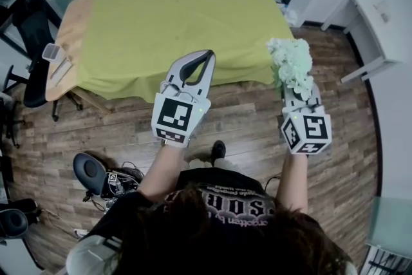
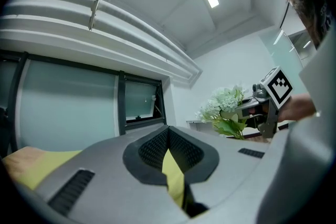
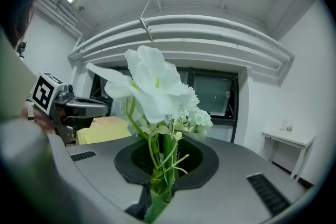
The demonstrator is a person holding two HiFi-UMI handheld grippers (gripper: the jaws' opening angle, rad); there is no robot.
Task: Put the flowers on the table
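A bunch of white and pale green flowers [image 1: 291, 62] stands upright in my right gripper [image 1: 296, 92], which is shut on the stems; it hangs over the wooden floor just off the table's near right corner. In the right gripper view the blooms [image 3: 155, 86] rise from between the jaws of the right gripper [image 3: 160, 165]. My left gripper [image 1: 206, 56] is shut with nothing in it, its tip over the table's near edge. The table [image 1: 180, 16] wears a yellow-green cloth. From the left gripper [image 2: 169, 136], the flowers [image 2: 226, 103] show at the right.
A clear container [image 1: 50, 51] sits on the table's bare wooden left end. A black chair [image 1: 32, 74] stands left of the table and a white desk [image 1: 373, 22] at the right wall. A stool [image 1: 87, 170] is on the floor at my lower left.
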